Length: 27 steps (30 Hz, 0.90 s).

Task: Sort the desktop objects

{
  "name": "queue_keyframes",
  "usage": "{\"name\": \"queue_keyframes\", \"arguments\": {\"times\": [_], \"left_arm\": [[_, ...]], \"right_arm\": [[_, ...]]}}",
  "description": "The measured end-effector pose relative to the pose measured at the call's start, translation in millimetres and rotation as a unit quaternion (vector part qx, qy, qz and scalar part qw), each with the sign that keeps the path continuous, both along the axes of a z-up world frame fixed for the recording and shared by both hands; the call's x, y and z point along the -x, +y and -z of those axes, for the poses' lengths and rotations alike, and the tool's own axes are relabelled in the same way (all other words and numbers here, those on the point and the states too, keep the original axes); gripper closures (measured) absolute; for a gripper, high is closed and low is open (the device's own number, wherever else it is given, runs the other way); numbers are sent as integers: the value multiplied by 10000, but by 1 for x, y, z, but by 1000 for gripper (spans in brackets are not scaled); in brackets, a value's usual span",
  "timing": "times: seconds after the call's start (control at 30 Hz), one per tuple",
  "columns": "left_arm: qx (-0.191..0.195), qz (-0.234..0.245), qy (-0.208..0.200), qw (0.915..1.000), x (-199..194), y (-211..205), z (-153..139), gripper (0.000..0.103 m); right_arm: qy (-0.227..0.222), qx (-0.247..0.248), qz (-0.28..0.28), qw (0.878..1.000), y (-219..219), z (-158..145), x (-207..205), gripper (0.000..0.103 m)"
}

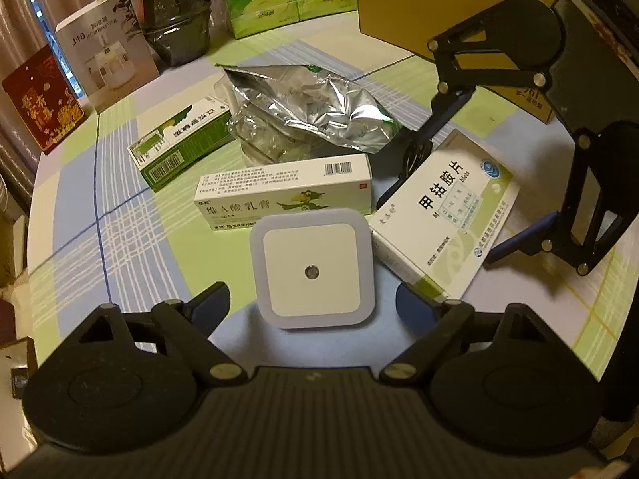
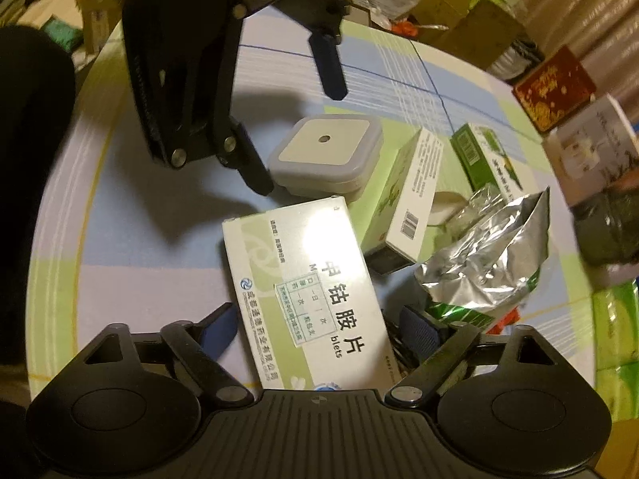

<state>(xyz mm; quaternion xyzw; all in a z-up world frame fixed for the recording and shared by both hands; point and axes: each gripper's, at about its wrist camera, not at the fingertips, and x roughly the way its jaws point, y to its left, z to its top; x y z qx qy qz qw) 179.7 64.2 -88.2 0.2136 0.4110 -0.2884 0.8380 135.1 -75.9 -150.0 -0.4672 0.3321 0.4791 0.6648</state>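
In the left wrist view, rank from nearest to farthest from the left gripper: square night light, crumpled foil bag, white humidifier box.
1. Square night light, between the left gripper fingers.
2. Crumpled foil bag, mid-table beyond the medicine boxes.
3. White humidifier box, far left edge.

i work at a round table (image 1: 131,263) under a checked cloth of pale blue, green and white squares crossed by thin dark blue lines. warm, dim light glares off the cloth. behind its far edge hangs a ribbed beige curtain (image 1: 16,20) (a bright strip of window (image 1: 50,36) shows beside it). brown cardboard boxes (image 2: 471,4) crowd the room beyond.
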Motion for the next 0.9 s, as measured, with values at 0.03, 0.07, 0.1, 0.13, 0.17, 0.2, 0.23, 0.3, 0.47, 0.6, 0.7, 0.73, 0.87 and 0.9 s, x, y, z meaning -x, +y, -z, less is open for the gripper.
{"name": "queue_keyframes", "arguments": {"times": [0.03,0.07,0.1,0.13,0.17,0.2,0.23,0.3,0.47,0.6,0.7,0.73,0.87,0.9], "left_arm": [[16,-21,7,10000,0,1,1,15],[26,-31,5,10000,0,1,2,15],[37,-34,3,10000,0,1,3,15],[46,-45,-9,10000,1,1,3,15],[56,-67,-26,10000,0,1,4,15],[68,-86,-33,9999,0,1,4,15],[87,-109,-41,9999,-1,0,3,15],[127,-169,-70,9998,-2,-1,2,16],[92,-368,-3,9993,-9,-7,3,30],[22,-418,-37,9991,-11,-11,6,30],[3,-491,26,9988,-14,-12,8,38],[11,-520,54,9986,-15,-12,9,40],[4,-622,30,9981,-15,-13,9,41],[-4,-634,32,9980,-14,-13,9,41]], "right_arm": [[59,12,85,9999,0,1,-2,27],[68,-5,171,9998,1,1,-2,27],[82,-35,257,9996,1,1,-2,27],[106,-58,367,9993,0,0,-1,29],[127,-88,491,9987,0,-1,0,30],[187,-134,668,9975,-1,-2,0,31],[265,-180,871,9957,-1,-5,2,32],[486,-313,1461,9876,-6,-9,2,33],[986,-756,3287,9362,-33,-13,0,33],[975,-1074,3719,9169,-44,-11,6,33],[959,-1167,3827,9114,-41,-6,5,32],[973,-1205,3873,9088,-40,-3,4,32],[965,-1268,3966,9041,-39,1,-2,31],[967,-1293,3987,9028,-41,1,1,31]]}}
